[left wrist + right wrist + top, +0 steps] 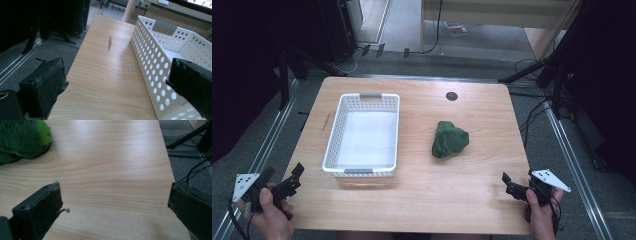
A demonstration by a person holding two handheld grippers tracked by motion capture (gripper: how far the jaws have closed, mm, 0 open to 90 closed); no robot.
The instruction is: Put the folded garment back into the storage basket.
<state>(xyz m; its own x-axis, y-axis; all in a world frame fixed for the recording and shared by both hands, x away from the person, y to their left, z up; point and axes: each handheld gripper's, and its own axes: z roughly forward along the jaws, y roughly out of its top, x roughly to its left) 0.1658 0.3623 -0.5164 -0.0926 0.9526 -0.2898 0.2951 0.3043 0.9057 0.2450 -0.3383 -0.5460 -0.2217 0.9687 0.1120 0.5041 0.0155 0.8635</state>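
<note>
Your left gripper point(292, 178) and right gripper point(512, 186) hovered at the near corners of the light wooden table point(422, 200), jaws spread wide, gripping nothing. Between them, farther back, sat the white perforated plastic basket point(362, 134) and, well apart, the crumpled dark green towel point(450, 139).

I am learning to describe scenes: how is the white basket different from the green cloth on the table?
The basket is white, stiff and rectangular, with walls full of holes; the cloth is dark green, soft and crumpled into a lump. The basket is larger and sits left of centre; the cloth is smaller and lies right of centre. Both rest on the wooden table, untouched by either gripper.
</note>
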